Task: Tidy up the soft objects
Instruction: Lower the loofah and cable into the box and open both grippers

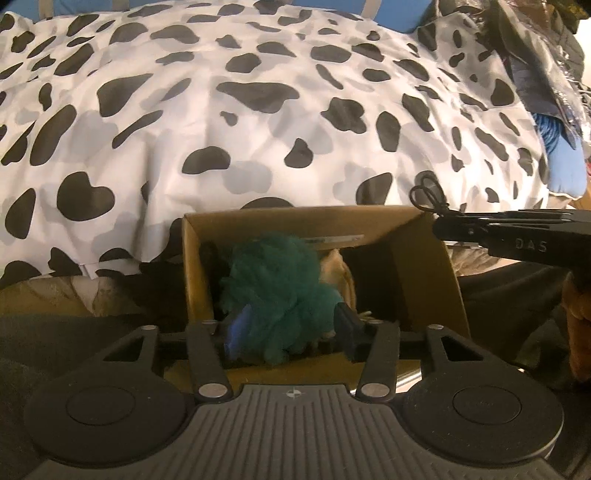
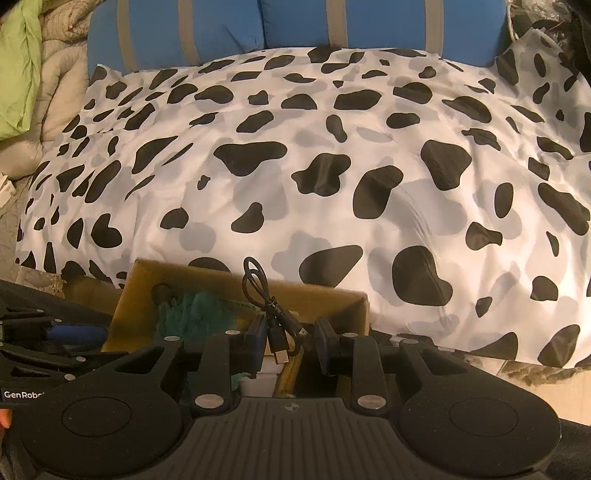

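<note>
An open cardboard box (image 1: 192, 258) sits against the front of a cow-print pillow. A teal fluffy ball (image 1: 273, 288) rests inside it, beside something beige (image 1: 336, 266). My left gripper (image 1: 291, 328) reaches down into the box with its jaws open and the teal ball between the fingers. My right gripper (image 2: 291, 343) hovers over the box's (image 2: 332, 295) right side, shut on a bundled black USB cable (image 2: 273, 325) whose loop sticks up. In the left wrist view, the right gripper (image 1: 439, 221) enters from the right with the cable loop (image 1: 428, 192) at its tip.
The cow-print pillow (image 2: 332, 166) fills the space behind the box. A blue striped cushion (image 2: 295, 26) stands behind it. Green cloth (image 2: 18, 62) and a beige quilt (image 2: 59, 92) lie at far left. Dark clothing (image 1: 535, 66) and a blue item (image 1: 565, 162) are piled at the right.
</note>
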{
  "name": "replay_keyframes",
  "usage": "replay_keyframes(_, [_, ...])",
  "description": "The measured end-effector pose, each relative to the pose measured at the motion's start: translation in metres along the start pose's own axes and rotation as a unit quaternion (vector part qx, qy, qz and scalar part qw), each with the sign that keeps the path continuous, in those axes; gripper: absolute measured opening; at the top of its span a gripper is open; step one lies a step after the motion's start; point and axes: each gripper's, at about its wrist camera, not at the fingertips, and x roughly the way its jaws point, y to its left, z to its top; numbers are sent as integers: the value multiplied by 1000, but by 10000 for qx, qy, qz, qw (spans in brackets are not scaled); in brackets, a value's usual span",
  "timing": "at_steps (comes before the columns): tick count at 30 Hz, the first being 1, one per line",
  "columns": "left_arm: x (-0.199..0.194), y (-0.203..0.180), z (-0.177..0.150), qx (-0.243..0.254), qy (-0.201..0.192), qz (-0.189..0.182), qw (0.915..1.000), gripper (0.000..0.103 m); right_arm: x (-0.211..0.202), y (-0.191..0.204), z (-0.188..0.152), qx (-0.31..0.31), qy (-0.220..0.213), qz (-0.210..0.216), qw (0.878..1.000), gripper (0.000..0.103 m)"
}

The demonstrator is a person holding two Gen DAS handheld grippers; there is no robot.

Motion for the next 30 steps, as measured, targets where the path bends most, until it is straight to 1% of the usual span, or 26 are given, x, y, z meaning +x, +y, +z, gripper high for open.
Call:
replay_keyframes(7, [2,1,2,-82,44,78,9999,48,2,-1,1,118,64,176,9998,31])
replay_keyframes(10, [2,2,2,-110,54,110,9999,48,5,-3,1,200,175,324,9991,31])
replay_keyframes(12, [3,2,2,-126,57,137,9998,48,9,-2,0,243,333,528,9978,33])
replay_keyframes(13, [3,2,2,-131,55,143,9998,48,12,-1,0,275,422,634,9967,41])
replay_keyframes(14, [3,2,2,-132,51,149,9998,48,14,0,-1,296,475,674,9962,56])
replay_keyframes(15, [3,2,2,-130,49,162,9998,49,15,2,-1,282,497,666,9961,63])
replay_keyframes(16, [3,2,2,-123,50,181,9997,49,14,4,-1,235,488,615,9966,78])
replay_keyframes(17, [4,2,1,-110,51,207,9997,49,14,5,-1,182,454,520,9974,90])
replay_keyframes(18, [4,1,1,-95,48,233,9997,50,13,6,0,150,414,432,9981,94])
replay_keyframes(19, [4,1,1,-80,39,266,9996,54,13,6,0,146,374,339,9986,99])
replay_keyframes(20, [4,0,0,-68,24,304,9995,59,13,4,1,169,353,273,9989,100])
replay_keyframes(21, [3,-1,0,-55,-13,355,9994,66,13,2,1,210,335,207,9990,100])
replay_keyframes(22, [3,-1,0,-51,-40,400,9992,70,13,0,0,258,310,138,9991,100])
replay_keyframes(24, [1,-2,0,-58,-132,500,9986,71,10,-1,-1,294,186,-51,9994,101])
replay_keyframes(26, [-2,-2,0,-91,-246,600,9979,71,5,0,-2,205,4,-204,9996,103])
replay_keyframes(28, [-5,-2,1,-127,-384,692,9968,77,2,4,-3,78,-129,-305,9994,103])
replay_keyframes(30, [-8,-1,2,-170,-526,759,9956,79,1,6,-4,-15,-170,-395,9991,103])
